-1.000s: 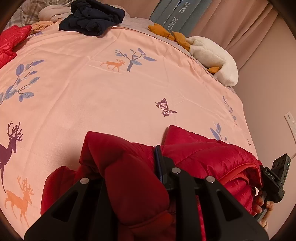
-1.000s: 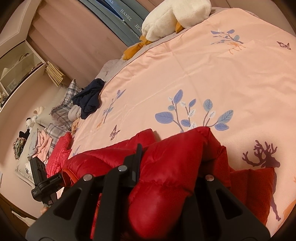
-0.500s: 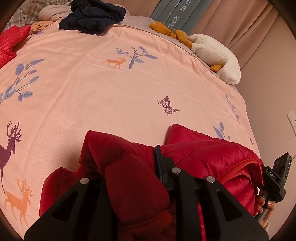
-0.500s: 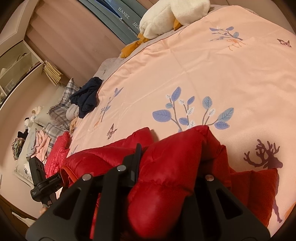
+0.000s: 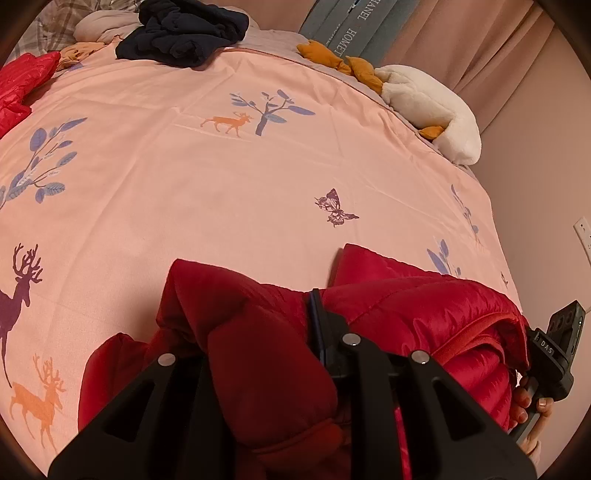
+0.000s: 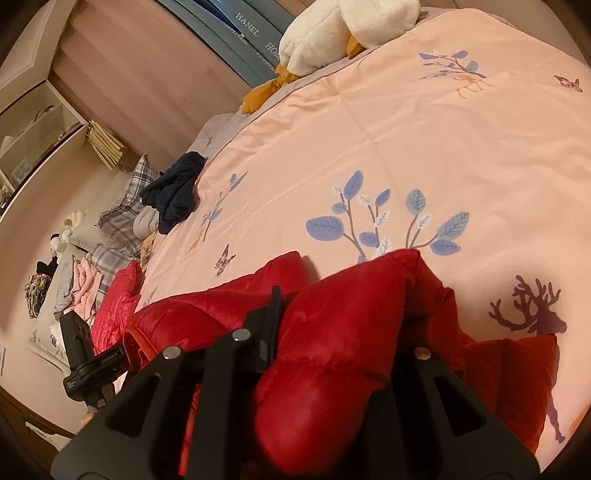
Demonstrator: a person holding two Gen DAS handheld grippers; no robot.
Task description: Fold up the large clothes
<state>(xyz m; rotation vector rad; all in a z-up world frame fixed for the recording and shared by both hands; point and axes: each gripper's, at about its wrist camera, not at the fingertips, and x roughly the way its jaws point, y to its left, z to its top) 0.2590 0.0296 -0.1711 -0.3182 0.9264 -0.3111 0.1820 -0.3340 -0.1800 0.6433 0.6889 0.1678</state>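
A red puffer jacket point(image 5: 406, 306) lies bunched at the near edge of a pink printed bed cover point(image 5: 221, 177). My left gripper point(image 5: 266, 343) is shut on a thick fold of the jacket, which bulges between its fingers. My right gripper point(image 6: 332, 332) is shut on another fold of the same jacket point(image 6: 207, 314). The right gripper also shows at the right edge of the left wrist view point(image 5: 554, 350), and the left gripper at the left edge of the right wrist view point(image 6: 85, 354). The fingertips are hidden in the fabric.
A dark navy garment point(image 5: 184, 33) lies at the far side of the bed. A white and orange plush toy point(image 5: 424, 103) lies at the far right corner. Another red garment point(image 5: 22, 85) lies at the far left. Plaid pillows point(image 6: 122, 218) and shelves point(image 6: 33, 122) stand beyond.
Both grippers keep their hold on the jacket. The views have shifted slightly; the bed pattern sits a little lower in the left wrist view.
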